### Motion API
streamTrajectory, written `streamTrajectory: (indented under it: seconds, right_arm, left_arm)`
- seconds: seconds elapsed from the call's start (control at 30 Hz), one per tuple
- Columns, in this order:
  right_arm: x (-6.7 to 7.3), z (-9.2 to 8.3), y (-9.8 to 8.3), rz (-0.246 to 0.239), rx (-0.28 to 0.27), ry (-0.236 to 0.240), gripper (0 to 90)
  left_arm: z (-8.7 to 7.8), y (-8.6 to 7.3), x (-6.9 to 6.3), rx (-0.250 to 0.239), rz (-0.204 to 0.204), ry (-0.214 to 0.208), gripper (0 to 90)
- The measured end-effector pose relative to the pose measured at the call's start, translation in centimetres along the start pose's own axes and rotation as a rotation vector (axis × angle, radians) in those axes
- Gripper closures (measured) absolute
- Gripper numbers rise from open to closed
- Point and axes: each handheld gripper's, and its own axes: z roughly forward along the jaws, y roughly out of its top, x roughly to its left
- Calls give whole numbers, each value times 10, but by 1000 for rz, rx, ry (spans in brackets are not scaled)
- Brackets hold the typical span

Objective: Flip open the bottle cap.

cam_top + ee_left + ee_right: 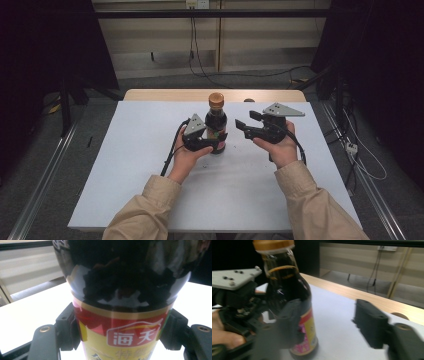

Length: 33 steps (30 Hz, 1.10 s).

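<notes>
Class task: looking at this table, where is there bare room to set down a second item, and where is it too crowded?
Free: the white table left of the left gripper, and near its front edge. Crowded: around the bottle, clamped by that gripper, with the right gripper beside it.

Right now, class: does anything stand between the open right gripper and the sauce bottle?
Nothing visible does. The right gripper faces the sauce bottle across bare table; the left gripper clamps its far side.

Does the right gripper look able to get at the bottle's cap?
Probably yes: the cap stands bare above the left gripper, which clamps the label lower down, and the right gripper is open beside it.
</notes>
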Motion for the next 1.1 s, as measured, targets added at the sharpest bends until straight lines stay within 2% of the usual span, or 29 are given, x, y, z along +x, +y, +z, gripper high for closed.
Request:
streamTrajectory:
  seconds: [0.07, 0.17, 0.3, 0.4, 0.5, 0.73, 0.8, 0.97, 1.1]
  right_arm:
    - [1, 1, 4, -2, 8, 19, 463]
    - [5, 0, 11, -33, 6, 12, 528]
    - [6, 1, 19, -34, -9, 34, 565]
    - [8, 2, 23, -28, 7, 52, 598]
    - [10, 4, 28, -6, 27, 83, 697]
    - [8, 5, 34, 10, 17, 95, 889]
    - [6, 5, 36, 20, 17, 109, 900]
    - [8, 7, 44, -14, 47, 122, 900]
    - [12, 9, 51, -15, 48, 147, 900]
  left_arm:
    - [0, 0, 0, -1, -1, -2, 298]
    - [0, 0, 0, -1, 0, -3, 298]
    - [0, 0, 0, 1, -1, -1, 298]
    - [0, 0, 0, 0, -2, -2, 298]
    - [1, 0, 0, 0, -4, -2, 298]
    - [0, 1, -1, 10, -8, 3, 298]
    - [0, 1, -1, 10, -10, 5, 298]
    - [0, 1, -2, 15, -12, 5, 299]
    - [0, 1, -2, 8, -13, 6, 301]
